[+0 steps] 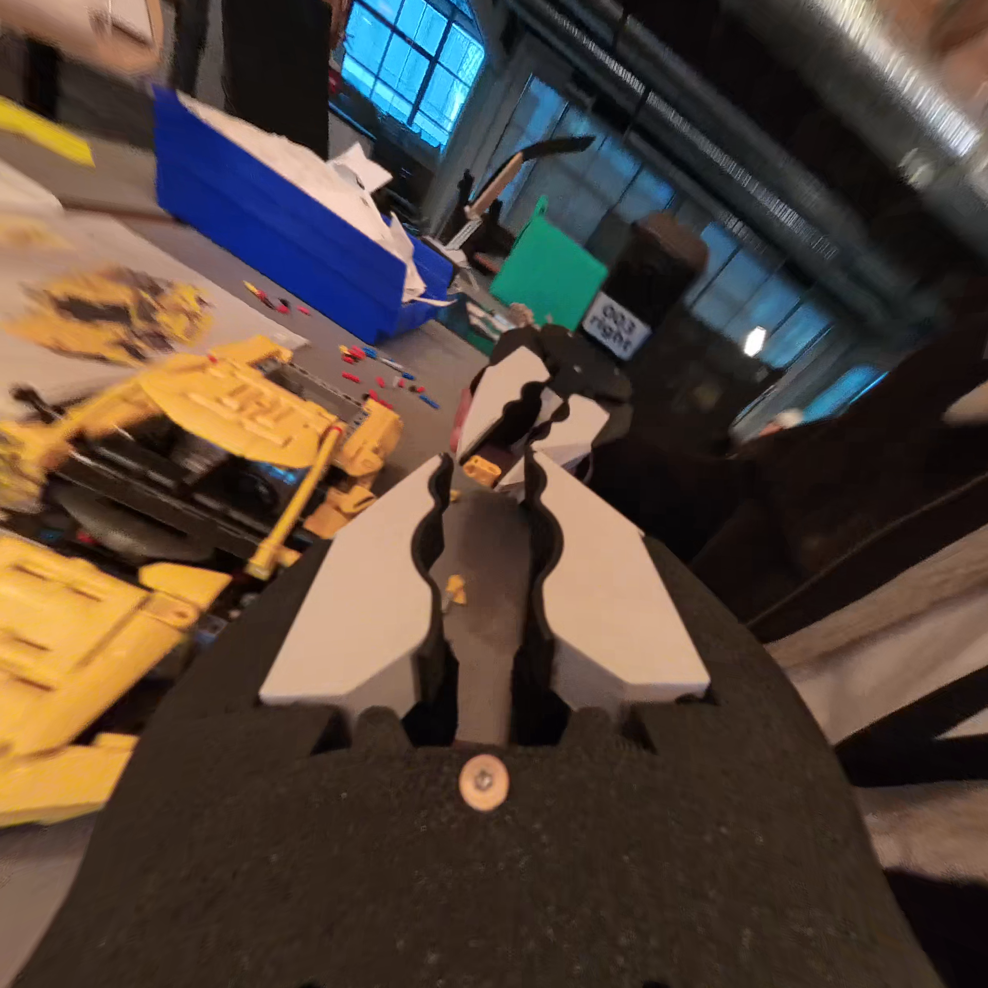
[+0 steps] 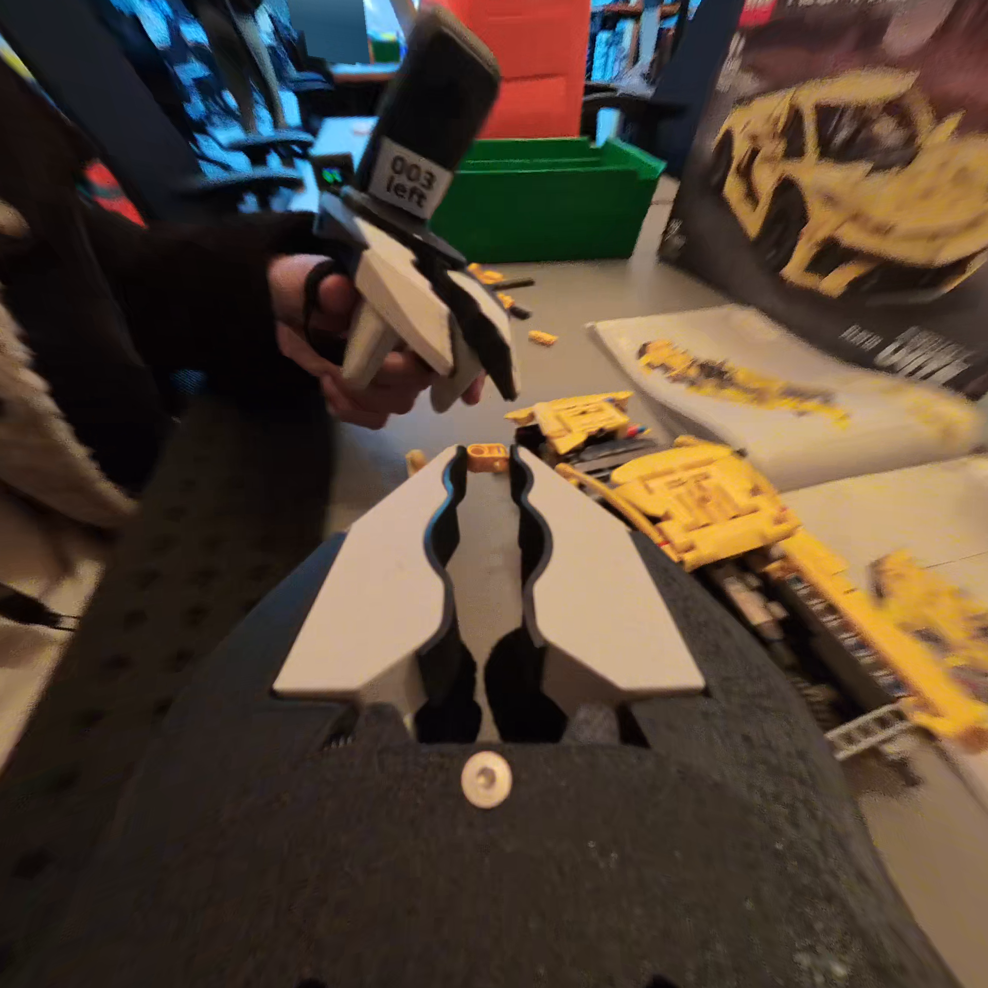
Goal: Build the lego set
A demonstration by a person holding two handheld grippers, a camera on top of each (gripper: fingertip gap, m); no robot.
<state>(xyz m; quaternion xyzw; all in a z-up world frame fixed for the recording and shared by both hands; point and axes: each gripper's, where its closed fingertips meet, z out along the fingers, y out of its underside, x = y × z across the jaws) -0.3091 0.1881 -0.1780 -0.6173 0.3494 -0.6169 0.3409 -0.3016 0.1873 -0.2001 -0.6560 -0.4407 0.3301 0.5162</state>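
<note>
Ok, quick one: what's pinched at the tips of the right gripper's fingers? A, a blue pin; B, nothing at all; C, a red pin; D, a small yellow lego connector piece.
D: in the right wrist view a small yellow lego connector piece sits clamped at the tips of the right gripper, its fingers closed in on both sides of it.

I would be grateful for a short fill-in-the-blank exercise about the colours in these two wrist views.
1. The right gripper pinches a small ____ lego piece at its fingertips.
2. In the left wrist view, the paper-filled bin on the table is ____.
3. In the right wrist view, the open bin behind the left gripper is ____.

Missing words: yellow; blue; green.
</note>
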